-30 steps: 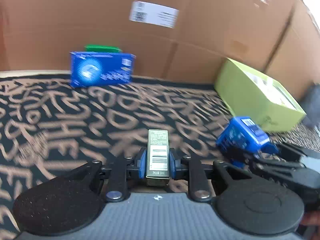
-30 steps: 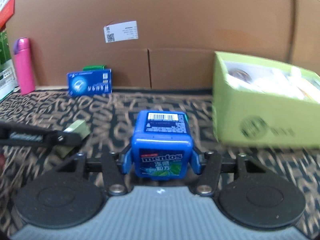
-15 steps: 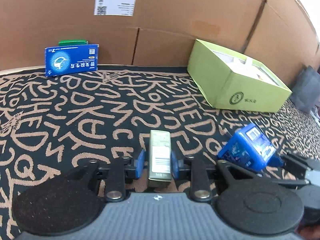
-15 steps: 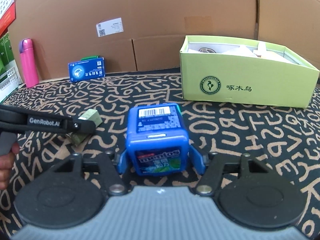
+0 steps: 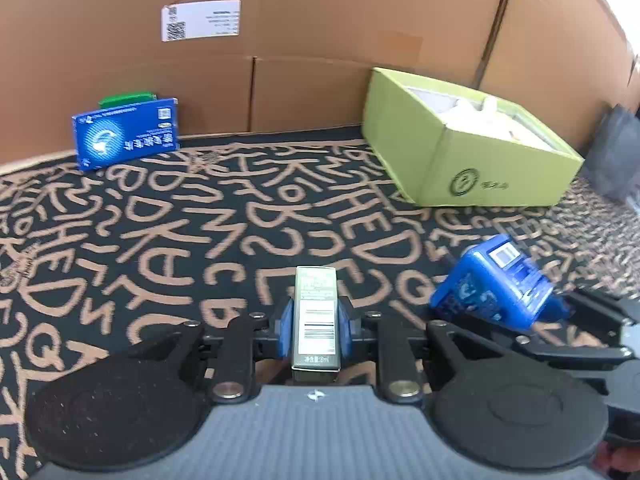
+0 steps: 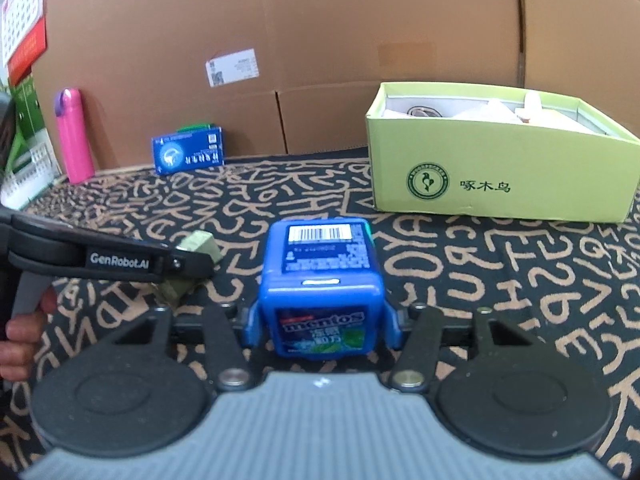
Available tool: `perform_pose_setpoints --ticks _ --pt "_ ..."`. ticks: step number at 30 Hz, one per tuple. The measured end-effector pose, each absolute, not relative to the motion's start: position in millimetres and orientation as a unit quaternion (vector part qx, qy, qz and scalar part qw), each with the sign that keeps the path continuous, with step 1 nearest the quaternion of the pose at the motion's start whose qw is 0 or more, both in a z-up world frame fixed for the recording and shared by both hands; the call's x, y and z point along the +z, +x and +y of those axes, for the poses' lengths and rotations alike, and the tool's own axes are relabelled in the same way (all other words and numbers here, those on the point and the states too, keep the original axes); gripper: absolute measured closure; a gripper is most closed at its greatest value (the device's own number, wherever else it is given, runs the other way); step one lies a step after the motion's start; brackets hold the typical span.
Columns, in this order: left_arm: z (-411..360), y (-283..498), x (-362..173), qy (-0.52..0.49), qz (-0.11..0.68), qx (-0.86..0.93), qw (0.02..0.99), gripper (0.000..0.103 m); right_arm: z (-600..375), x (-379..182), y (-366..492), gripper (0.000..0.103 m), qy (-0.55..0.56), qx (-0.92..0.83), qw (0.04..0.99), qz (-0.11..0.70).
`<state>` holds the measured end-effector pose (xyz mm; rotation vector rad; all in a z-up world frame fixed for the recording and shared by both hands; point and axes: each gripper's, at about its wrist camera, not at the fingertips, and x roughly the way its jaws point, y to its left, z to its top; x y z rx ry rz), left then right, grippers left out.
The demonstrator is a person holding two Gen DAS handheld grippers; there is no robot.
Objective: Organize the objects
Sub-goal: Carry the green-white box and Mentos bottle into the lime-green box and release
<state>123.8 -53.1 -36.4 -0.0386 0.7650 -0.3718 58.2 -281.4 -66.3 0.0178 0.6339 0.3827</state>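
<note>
Left hand-held gripper (image 5: 315, 326) clamps slim carton (image 5: 315, 322); right hand-held gripper (image 6: 322, 320) grips Mentos box (image 6: 322, 284); open rug (image 5: 240, 216) ahead.

Backdrop: a lettered rug walled in by cardboard

A black rug (image 5: 200, 220) covered in tan hand-drawn letters fills the floor. Behind it stand plain brown cardboard panels (image 5: 340, 12), creased and seamed, one bearing a white shipping label (image 5: 200, 20) with a printed code. In the right wrist view, a pink flask (image 6: 74, 136) with a purple cap stands upright at the rug's far left edge, close to the cardboard. A red-and-white wall calendar (image 6: 24, 20) hangs above it, and a white slatted rack (image 6: 28, 172) sits beside it. In the left wrist view, something dark grey (image 5: 616, 152), too blurred to identify, stands at the far right.
</note>
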Motion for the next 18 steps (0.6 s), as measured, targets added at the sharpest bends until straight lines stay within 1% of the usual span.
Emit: perform_pose_setpoints --ticks 3,9,14,18 --pt "-62.2 122.6 -20.7 -0.026 0.357 -0.204 0.911 0.080 -293.0 -53.3 54.6 0.048 0.012 0.183 0.939 0.292" --pt "-101.0 134.2 32.7 -0.032 0.304 -0.260 0.916 0.080 -324.7 -9.6 61.8 0.048 0.001 0.156 0.961 0.230" --pt "-142.4 156.8 69.1 -0.026 0.265 -0.280 0.922 0.080 -350.9 22.7 87.0 0.048 -0.025 0.112 0.977 0.180" --pt "-173.2 188.6 81.2 -0.023 0.258 -0.275 0.926 0.080 -367.1 35.1 123.6 0.048 -0.041 0.078 0.983 0.162"
